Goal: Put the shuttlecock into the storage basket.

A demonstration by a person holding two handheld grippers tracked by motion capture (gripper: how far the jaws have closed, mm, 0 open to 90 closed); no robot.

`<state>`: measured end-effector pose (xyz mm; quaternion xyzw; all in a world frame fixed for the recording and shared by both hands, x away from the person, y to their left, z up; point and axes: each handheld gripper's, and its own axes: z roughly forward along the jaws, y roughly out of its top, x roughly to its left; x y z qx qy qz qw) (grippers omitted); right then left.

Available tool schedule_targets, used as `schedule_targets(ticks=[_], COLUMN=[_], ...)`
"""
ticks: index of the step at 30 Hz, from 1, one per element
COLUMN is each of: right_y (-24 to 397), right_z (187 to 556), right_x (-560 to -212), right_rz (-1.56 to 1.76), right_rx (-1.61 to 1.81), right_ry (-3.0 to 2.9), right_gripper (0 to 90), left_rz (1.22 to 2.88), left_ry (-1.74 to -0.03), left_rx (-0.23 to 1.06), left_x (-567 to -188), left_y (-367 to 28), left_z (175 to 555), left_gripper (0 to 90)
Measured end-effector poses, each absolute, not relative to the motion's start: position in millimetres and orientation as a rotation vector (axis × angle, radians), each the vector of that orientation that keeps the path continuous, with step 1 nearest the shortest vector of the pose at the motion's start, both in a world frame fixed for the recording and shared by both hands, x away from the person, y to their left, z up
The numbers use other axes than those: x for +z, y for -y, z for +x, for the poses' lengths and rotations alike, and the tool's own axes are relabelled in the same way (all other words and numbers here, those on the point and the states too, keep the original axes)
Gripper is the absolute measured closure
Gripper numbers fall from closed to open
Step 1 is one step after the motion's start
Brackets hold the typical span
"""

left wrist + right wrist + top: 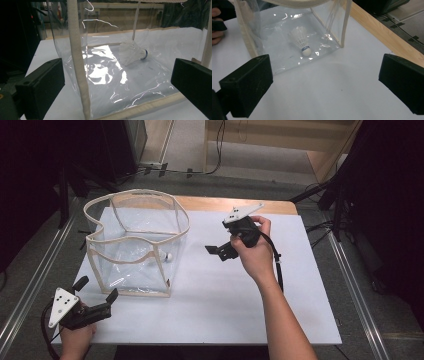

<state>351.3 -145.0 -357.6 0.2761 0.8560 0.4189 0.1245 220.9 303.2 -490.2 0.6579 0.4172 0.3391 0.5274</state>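
Dim workroom, white-topped table

Grey floor [190, 150] beyond the wooden table edge [240, 204]; black cables [218, 150] trail across it.

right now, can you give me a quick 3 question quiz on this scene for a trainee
1. True or false: the white feathered shuttlecock lies inside the clear plastic bag with cream fabric trim.
2. Which claw is nearer the bag's front corner: A) left claw B) right claw?
3. Fill in: both claws are ____ and hold nothing.

Key
1. True: it rests on its side on the bag's floor.
2. A: the left claw sits just off the front corner on the white tabletop.
3. Open: each gripper view shows its jaws standing wide apart.
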Motion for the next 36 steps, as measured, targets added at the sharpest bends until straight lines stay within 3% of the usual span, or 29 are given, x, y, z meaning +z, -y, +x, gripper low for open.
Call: schedule_targets(ticks=[36], right_y=[205.7], right_z=[319.2], right_x=[-411.0], right_rz=[0.939], right_rx=[1.262], right_ry=[-2.430], right_gripper=[0.0], left_rz=[1.591], left_ry=[-0.990], left_rx=[0.823], left_x=[-490.5], left_y=[-301.3], left_z=[220.5], left_gripper=[0.0])
